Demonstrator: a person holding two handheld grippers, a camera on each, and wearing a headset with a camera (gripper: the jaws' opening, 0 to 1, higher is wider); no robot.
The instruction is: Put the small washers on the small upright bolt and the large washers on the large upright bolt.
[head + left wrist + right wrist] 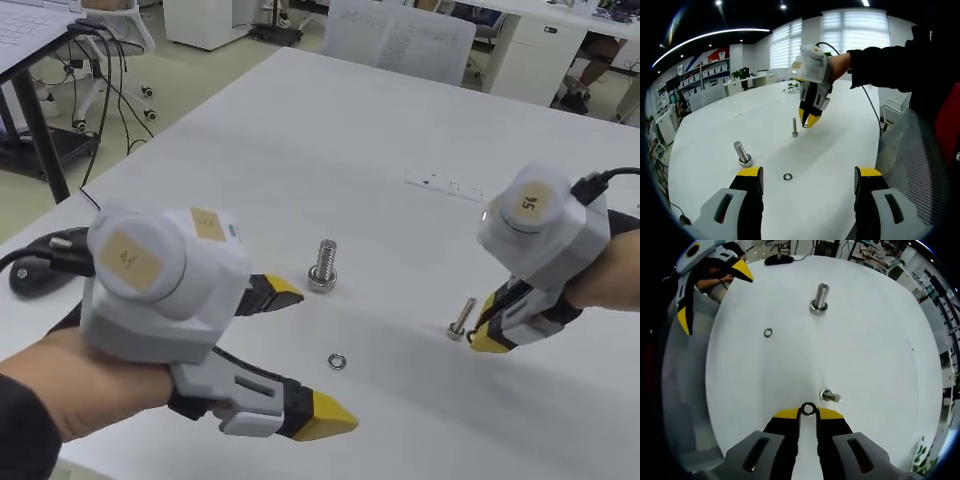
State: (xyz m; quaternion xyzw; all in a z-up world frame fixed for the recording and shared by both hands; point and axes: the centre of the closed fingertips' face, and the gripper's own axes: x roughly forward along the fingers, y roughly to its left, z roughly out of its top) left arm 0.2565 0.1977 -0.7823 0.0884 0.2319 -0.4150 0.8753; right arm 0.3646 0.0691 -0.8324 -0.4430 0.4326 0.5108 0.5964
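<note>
The large upright bolt [323,266] stands mid-table with a washer round its base. The small upright bolt [461,319] stands to its right. A small washer [337,361] lies flat on the table in front of the large bolt. My left gripper [300,350] is open at the near left, its yellow tips spread wide, the washer [787,177] lying ahead between them. My right gripper [488,335] hovers just right of the small bolt [830,396], shut on another small washer [809,409] held at its tips. The large bolt [819,296] stands farther off.
A white power strip [445,184] lies on the white table [300,140] behind the bolts. A black mouse [35,272] and cable sit at the left edge. Chairs and desks stand beyond the table.
</note>
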